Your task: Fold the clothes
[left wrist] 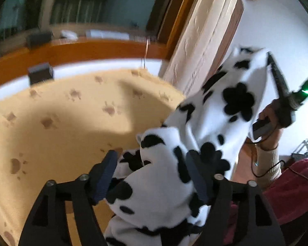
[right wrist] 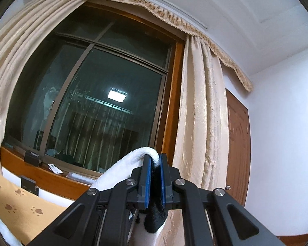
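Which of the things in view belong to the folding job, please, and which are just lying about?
For the job:
- spotted fleece garment
- left tool
- right tool
- paw-print blanket

Just lying about:
- curtains
- dark boxes on the windowsill
- papers on the sill

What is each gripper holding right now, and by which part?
Both hold the white fleece garment with black blotches. The right gripper is shut on a raised edge fold; the left gripper holds a bunched lower part.

Left gripper (left wrist: 152, 176) and right gripper (right wrist: 155, 176) both clamped, raised.
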A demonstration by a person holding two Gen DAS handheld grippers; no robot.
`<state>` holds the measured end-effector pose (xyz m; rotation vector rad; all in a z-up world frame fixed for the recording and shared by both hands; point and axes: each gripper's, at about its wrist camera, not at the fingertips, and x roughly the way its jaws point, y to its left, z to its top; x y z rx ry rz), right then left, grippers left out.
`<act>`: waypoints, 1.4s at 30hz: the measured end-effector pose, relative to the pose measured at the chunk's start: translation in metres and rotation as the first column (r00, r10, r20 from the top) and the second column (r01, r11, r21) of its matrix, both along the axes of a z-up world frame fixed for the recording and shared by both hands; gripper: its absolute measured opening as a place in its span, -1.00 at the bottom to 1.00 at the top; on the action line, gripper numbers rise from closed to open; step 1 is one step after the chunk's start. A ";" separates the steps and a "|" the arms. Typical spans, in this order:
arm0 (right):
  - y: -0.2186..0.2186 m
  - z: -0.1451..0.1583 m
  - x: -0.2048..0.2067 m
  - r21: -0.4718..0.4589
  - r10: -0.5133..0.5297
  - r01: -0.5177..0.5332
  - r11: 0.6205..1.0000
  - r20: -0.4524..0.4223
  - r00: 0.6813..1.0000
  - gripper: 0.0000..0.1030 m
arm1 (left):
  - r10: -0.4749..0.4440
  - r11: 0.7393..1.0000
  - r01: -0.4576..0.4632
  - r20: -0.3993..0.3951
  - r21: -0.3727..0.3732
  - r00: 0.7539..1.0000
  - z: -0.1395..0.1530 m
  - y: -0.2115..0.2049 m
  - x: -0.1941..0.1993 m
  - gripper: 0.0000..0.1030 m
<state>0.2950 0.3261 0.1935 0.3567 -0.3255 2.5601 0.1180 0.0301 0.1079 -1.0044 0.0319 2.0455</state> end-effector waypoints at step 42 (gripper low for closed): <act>0.046 -0.119 -0.040 -0.137 0.026 0.056 0.989 0.535 0.845 -0.83 | 0.342 0.938 -0.344 -0.038 -0.047 0.939 -0.022 -0.104 0.057 0.12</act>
